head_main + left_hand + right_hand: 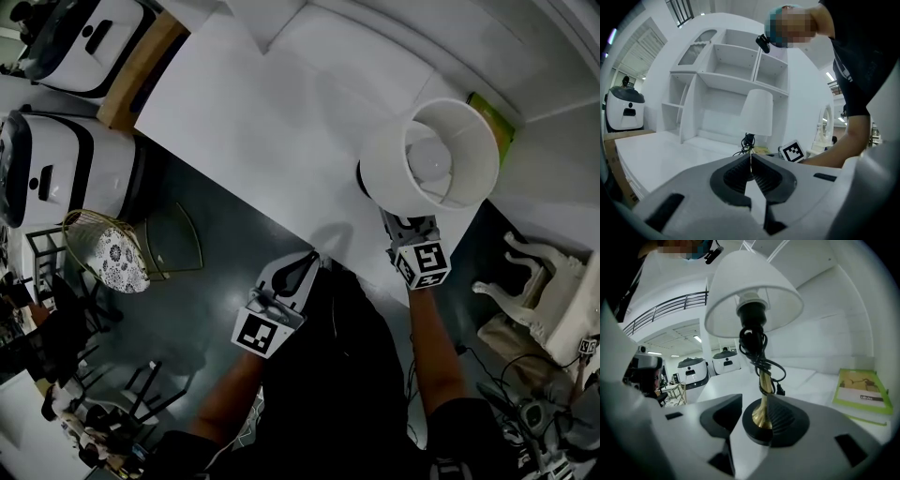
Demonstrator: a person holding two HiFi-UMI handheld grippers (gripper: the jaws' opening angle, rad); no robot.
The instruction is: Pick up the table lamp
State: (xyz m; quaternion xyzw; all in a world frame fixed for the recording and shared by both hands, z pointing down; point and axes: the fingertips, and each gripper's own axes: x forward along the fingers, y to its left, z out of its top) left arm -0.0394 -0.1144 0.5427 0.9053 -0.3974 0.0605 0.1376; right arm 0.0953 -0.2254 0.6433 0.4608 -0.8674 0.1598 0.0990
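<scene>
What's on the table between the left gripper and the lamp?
Nothing, just bare white table. From the left gripper to the table lamp there is only tabletop. You can see that best in the left gripper view.

The lamp (756, 348) has a smooth, matt white shade (750, 291), a shiny brass-like metal stem (763, 397) and a matt black base (754, 431). The bench (272, 141) is smooth matt white. The right gripper (755, 401) is matt grey plastic with ribbed black pads (783, 416).
</scene>
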